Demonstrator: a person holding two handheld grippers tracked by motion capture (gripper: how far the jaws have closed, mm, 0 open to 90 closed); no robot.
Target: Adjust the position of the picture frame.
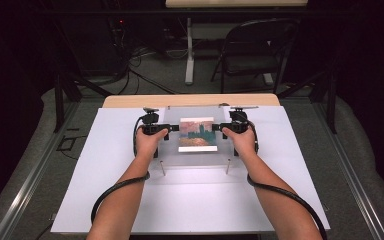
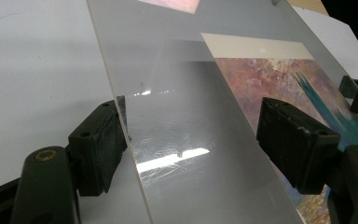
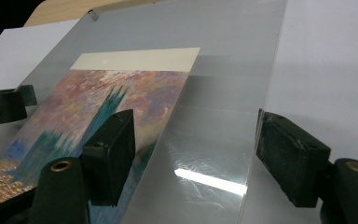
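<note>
A clear acrylic sheet (image 1: 195,157) lies over a painted print (image 1: 197,134) in pink, teal and orange with a cream top strip. My left gripper (image 1: 172,128) reaches in over the sheet's left edge and my right gripper (image 1: 217,127) over its right edge. In the left gripper view the sheet (image 2: 182,93) runs between the gripper's (image 2: 191,140) wide-set jaws, with the print (image 2: 284,84) beyond. The right gripper view has the sheet (image 3: 223,70) between its gripper's (image 3: 196,154) jaws, one jaw over the print (image 3: 112,98). Both stand open around the sheet's edges.
A white board (image 1: 190,200) covers the wooden table (image 1: 190,100). Two thin metal pins (image 1: 162,168) stick out near the sheet's front edge. A folding chair (image 1: 257,50) and cables stand on the floor behind the table.
</note>
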